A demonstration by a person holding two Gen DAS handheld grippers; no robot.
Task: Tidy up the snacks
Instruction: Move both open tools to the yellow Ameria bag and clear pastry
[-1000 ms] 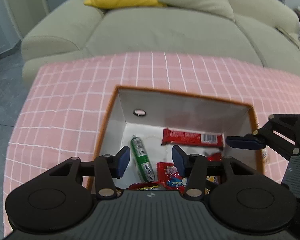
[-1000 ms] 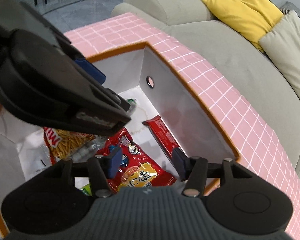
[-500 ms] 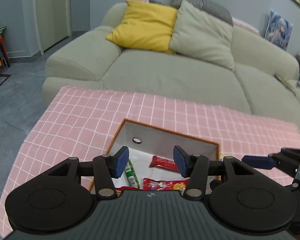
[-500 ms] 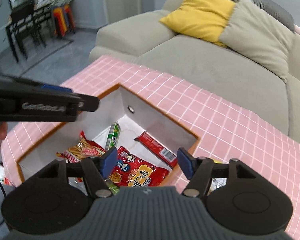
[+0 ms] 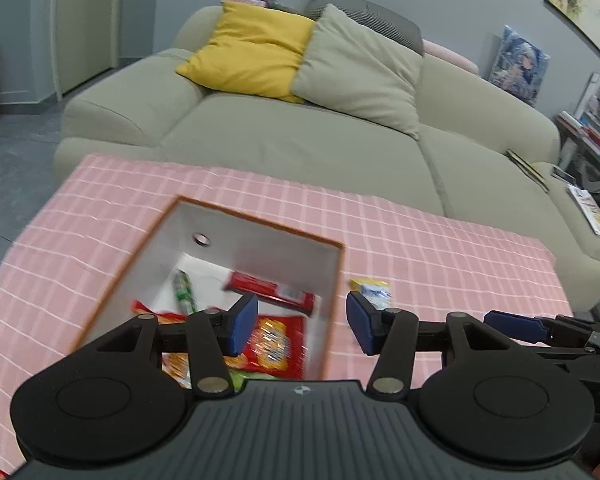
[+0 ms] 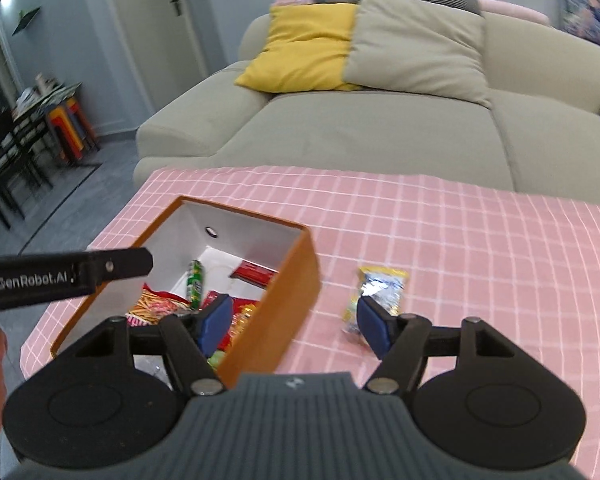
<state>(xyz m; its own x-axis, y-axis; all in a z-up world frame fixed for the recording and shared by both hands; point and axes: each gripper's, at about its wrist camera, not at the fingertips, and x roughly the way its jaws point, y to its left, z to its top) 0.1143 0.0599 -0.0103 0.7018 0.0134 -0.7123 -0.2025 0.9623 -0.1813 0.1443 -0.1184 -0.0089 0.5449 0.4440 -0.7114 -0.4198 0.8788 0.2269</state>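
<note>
While my right gripper point(image 6: 296, 324) hovers wide open and empty, the yellow-and-silver snack packet point(image 6: 376, 292) lies on the pink checked tablecloth point(image 6: 480, 240) just right of the orange box point(image 6: 288, 312) (long axis pointing away), nearer this hand.

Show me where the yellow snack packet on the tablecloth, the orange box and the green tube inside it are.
yellow snack packet point(image 6: 374, 294): right wrist view, on its silvery middle.
orange box point(image 6: 284, 312): right wrist view, on its outer side wall.
green tube point(image 6: 196, 280): right wrist view, on its middle.
</note>
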